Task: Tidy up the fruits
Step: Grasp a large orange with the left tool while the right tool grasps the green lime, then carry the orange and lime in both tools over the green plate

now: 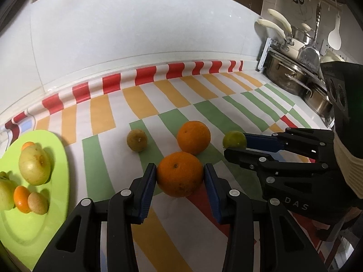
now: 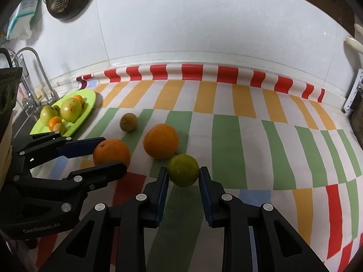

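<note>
1. A kitchen table (image 2: 226, 136) wears a cloth with red, orange and green stripes, set against a white tiled wall (image 1: 136, 34); steel pots (image 1: 292, 77) stand at its right end and a tap (image 2: 34, 68) at its left.
2. A green plate (image 1: 52, 149) at the left holds two yellow-green apples, two small oranges and a small tan fruit.
3. The left gripper (image 1: 180, 176) has its jaws clamped on the near orange (image 1: 180, 174), both blue pads touching its sides.
4. The right gripper (image 2: 183, 174) has its jaws against both sides of a green citrus (image 2: 183, 170), gripping it.
5. The far orange (image 1: 193, 137) lies on the cloth just behind the near orange, between the two grippers.
6. A small brown-green fruit (image 1: 137, 140) lies alone to the left of the oranges, between them and the plate.
</note>
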